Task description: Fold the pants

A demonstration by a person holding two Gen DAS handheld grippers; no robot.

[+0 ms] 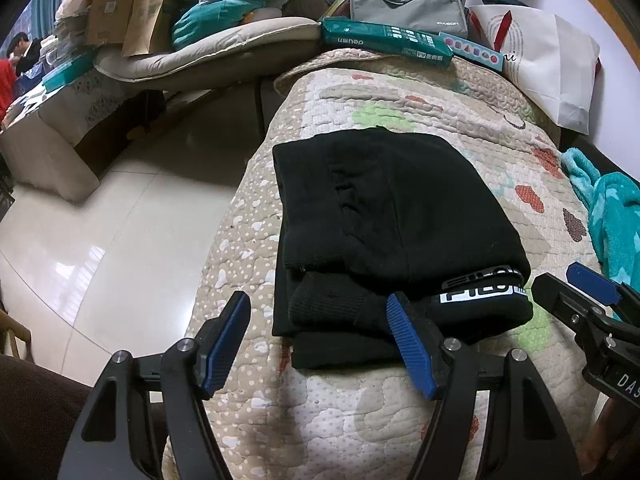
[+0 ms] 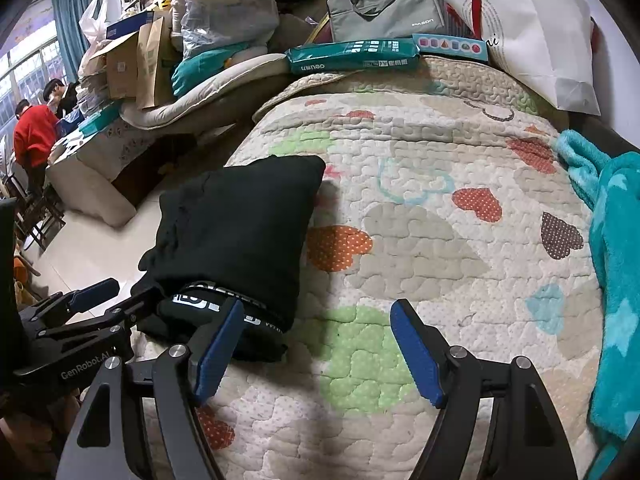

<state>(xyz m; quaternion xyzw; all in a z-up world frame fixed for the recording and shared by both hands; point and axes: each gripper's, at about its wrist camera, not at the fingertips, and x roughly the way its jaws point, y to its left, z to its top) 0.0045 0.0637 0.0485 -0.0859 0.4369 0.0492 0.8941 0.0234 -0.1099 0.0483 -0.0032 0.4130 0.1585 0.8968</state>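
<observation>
The black pants [image 1: 392, 232] lie folded in a compact stack on the quilted bed cover [image 1: 460, 120], the white-lettered waistband [image 1: 476, 294] at the near right edge. My left gripper [image 1: 318, 300] hovers open at the stack's near left corner; its right finger [image 1: 408, 344] overlaps the near edge and nothing is pinched. In the right wrist view the pants [image 2: 240, 232] sit at the left. My right gripper [image 2: 319, 308] stands open just right of them above the quilt [image 2: 420, 240], its left finger [image 2: 218, 352] beside the waistband. Each gripper shows in the other's view: right gripper [image 1: 576, 292], left gripper [image 2: 120, 296].
A teal fleece blanket [image 2: 616, 260] lies along the bed's right side. At the far end sit a white paper bag [image 2: 536, 40], a grey laptop bag [image 2: 384, 8] and a green box [image 2: 352, 54]. The tiled floor [image 1: 100, 240] drops off left, with boxes and people beyond.
</observation>
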